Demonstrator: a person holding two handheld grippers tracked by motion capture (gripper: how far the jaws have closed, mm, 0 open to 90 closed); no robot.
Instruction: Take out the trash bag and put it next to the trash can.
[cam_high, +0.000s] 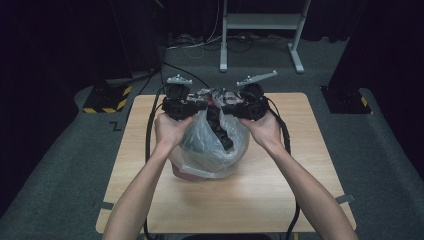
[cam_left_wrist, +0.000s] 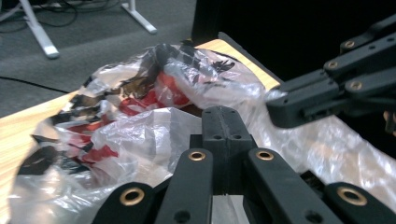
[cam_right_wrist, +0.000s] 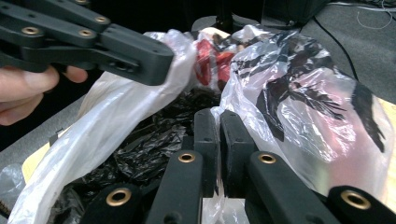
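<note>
A clear plastic bag (cam_high: 200, 142) printed in black and red stands in the middle of the wooden table (cam_high: 285, 195). Crumpled black plastic (cam_right_wrist: 149, 149) lies inside it. My left gripper (cam_high: 200, 106) is shut on the bag's rim at the top left of its mouth. In the left gripper view the jaws (cam_left_wrist: 224, 123) are pressed together with film (cam_left_wrist: 140, 135) bunched around them. My right gripper (cam_high: 227, 111) is shut on the opposite rim, with film (cam_right_wrist: 299, 102) running between its jaws (cam_right_wrist: 218, 126). The two grippers hold the mouth a little apart.
Behind the table stands a white metal frame (cam_high: 260, 22) on grey carpet, with cables around it. Black bases with yellow-black stripes sit at the back left (cam_high: 107, 97) and back right (cam_high: 347, 97). Gripper cables trail along both forearms.
</note>
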